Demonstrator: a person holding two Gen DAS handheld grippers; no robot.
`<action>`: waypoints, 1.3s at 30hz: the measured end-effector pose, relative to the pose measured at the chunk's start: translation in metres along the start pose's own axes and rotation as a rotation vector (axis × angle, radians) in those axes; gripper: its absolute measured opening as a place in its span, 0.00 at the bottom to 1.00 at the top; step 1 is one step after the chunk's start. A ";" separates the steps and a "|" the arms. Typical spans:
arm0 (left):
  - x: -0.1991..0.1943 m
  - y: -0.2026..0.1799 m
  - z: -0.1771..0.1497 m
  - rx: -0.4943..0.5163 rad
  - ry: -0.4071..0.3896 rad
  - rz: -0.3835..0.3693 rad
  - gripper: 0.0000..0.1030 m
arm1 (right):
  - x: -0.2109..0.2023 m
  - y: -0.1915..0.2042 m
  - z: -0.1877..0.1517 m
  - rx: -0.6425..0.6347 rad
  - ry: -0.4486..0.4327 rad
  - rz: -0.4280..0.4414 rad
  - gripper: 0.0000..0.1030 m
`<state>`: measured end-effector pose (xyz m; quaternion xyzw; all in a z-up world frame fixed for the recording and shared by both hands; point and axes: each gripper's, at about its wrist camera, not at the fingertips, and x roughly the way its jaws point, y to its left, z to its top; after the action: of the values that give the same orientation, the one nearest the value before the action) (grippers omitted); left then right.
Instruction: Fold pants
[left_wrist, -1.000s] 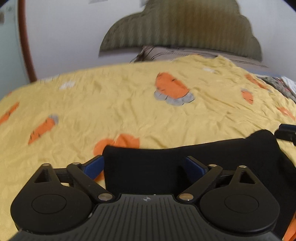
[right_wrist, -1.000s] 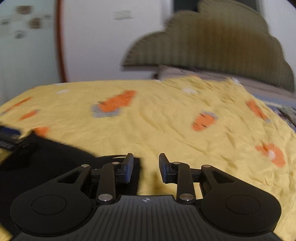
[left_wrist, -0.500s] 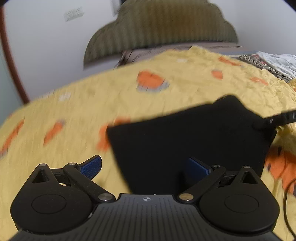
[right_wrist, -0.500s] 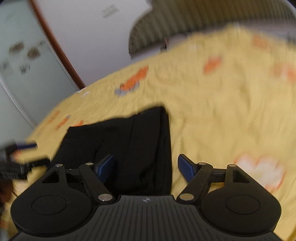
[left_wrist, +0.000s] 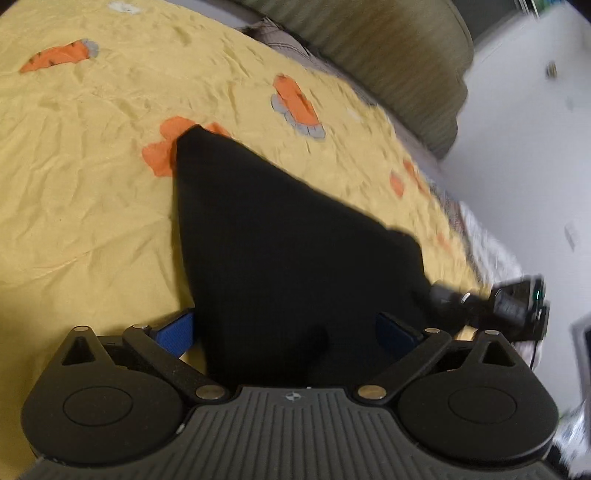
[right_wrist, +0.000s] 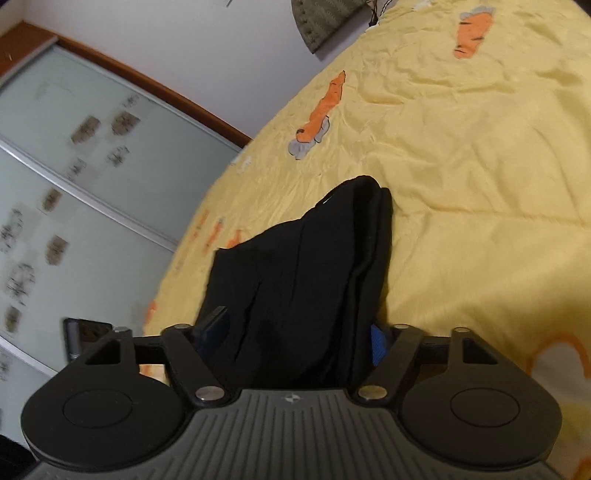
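Folded black pants (left_wrist: 280, 236) lie on a yellow bedsheet (left_wrist: 92, 177) printed with orange carrots. My left gripper (left_wrist: 286, 326) stands open and wide at the pants' near edge, with the cloth between its blue pads and no visible pinch. At the pants' right corner in the left wrist view sits my right gripper (left_wrist: 495, 306). In the right wrist view the pants (right_wrist: 314, 258) show a thick stacked fold along their right side. The right gripper (right_wrist: 295, 330) straddles that near end and its jaws are closing around the cloth, the pads not clearly pressing.
A green padded headboard (left_wrist: 388, 48) and a white wall (left_wrist: 517, 147) stand beyond the bed. A frosted sliding wardrobe door (right_wrist: 74, 166) with a brown frame is at the left in the right wrist view. Wrinkled yellow sheet spreads on both sides of the pants.
Both grippers rolled and dropped toward the pants. The right jaws, narrow a second ago, now stand wider with the pants' folded end between them. The left jaws stayed wide.
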<state>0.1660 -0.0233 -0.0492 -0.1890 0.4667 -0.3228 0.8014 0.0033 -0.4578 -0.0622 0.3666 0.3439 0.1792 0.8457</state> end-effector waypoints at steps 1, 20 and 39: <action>0.000 0.001 0.000 -0.022 -0.012 -0.005 0.81 | 0.003 0.002 0.000 -0.011 -0.003 -0.019 0.58; -0.123 0.015 0.010 0.074 -0.169 0.225 0.39 | 0.049 0.102 -0.029 -0.054 -0.091 -0.042 0.23; 0.002 0.008 0.047 0.320 -0.048 0.501 0.88 | 0.145 0.143 -0.010 -0.518 -0.040 -0.499 0.49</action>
<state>0.2102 -0.0190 -0.0317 0.0530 0.4229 -0.1799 0.8865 0.0905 -0.2770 -0.0262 0.0485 0.3496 0.0413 0.9347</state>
